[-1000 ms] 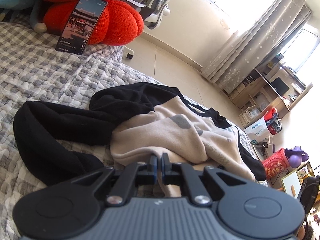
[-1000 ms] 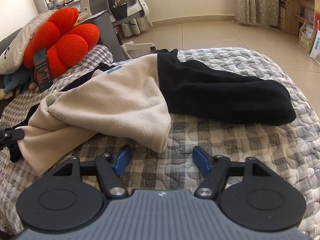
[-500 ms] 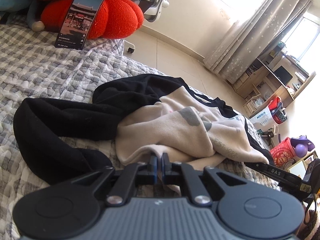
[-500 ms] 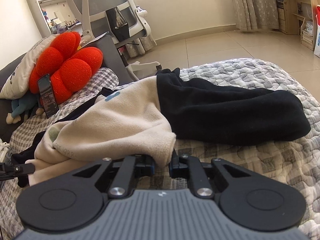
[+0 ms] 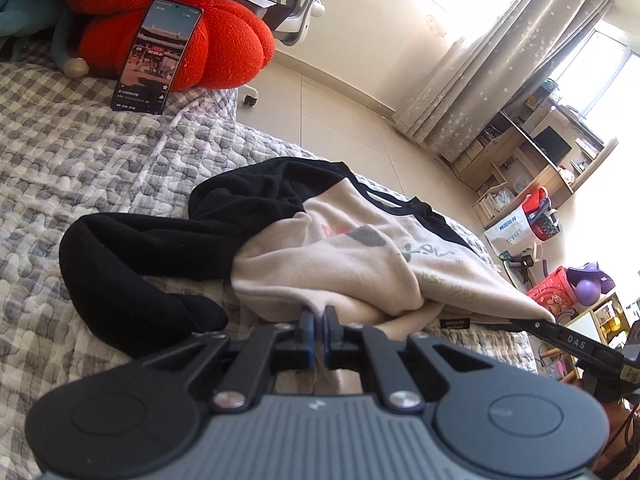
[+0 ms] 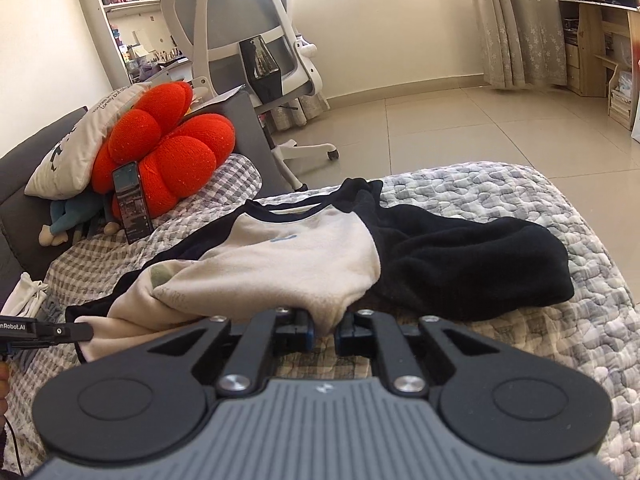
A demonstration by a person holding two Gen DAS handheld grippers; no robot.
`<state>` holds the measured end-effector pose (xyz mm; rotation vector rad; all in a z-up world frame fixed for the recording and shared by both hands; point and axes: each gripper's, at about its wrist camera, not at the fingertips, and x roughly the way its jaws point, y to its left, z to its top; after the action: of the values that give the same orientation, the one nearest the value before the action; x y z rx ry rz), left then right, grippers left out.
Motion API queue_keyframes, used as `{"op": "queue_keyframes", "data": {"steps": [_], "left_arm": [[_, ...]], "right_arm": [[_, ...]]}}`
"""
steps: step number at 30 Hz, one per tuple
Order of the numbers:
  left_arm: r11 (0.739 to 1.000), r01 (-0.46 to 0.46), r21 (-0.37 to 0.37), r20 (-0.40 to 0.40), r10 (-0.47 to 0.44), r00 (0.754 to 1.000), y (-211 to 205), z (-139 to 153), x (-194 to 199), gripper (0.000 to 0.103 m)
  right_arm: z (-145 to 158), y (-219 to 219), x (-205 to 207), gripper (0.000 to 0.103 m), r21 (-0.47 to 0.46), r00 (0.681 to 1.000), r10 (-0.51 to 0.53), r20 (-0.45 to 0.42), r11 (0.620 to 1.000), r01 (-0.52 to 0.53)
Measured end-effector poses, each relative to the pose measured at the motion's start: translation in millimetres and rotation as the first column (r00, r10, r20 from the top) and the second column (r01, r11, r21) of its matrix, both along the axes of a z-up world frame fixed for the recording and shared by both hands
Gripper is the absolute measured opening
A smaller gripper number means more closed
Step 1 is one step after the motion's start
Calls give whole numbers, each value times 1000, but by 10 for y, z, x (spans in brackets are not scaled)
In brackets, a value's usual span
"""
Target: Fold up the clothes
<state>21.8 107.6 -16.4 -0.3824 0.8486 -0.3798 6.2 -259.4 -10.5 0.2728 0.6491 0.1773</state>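
Left tongs and right tongs low over quilt, each pinching sweatshirt hem

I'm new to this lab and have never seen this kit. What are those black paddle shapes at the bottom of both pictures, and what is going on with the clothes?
Each black shape is a hand-held two-finger gripper with a camera looking along its fingers; a person carries one in each hand. One picture comes from the left gripper, the other from the right gripper. On the checked quilt lies a cream and black sweatshirt. Both grippers are shut on its cream hem, at two different spots. Each gripper also shows at the edge of the other's picture. Behind it, a phone leans on a red cushion.
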Motion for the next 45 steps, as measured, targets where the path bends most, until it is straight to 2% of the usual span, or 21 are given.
{"op": "queue_keyframes", "data": {"steps": [9, 21, 30, 38, 45], "left_arm": [[998, 53, 26, 7, -53, 999, 69, 129, -139, 4], [993, 102, 62, -5, -102, 995, 165, 162, -249, 4], [994, 70, 88, -27, -68, 997, 124, -15, 22, 4], [989, 31, 145, 12, -33, 999, 93, -98, 294, 4], [985, -6, 173, 34, 0, 999, 76, -182, 617, 4]], "right_arm": [[149, 34, -290, 11, -20, 998, 53, -39, 998, -54], [223, -89, -408, 11, 79, 985, 126, -120, 990, -117], [98, -86, -67, 8, 48, 987, 103, -124, 994, -97], [-35, -25, 311, 7, -32, 994, 68, -88, 997, -71], [-202, -16, 756, 7, -39, 995, 35, -96, 998, -39]]}}
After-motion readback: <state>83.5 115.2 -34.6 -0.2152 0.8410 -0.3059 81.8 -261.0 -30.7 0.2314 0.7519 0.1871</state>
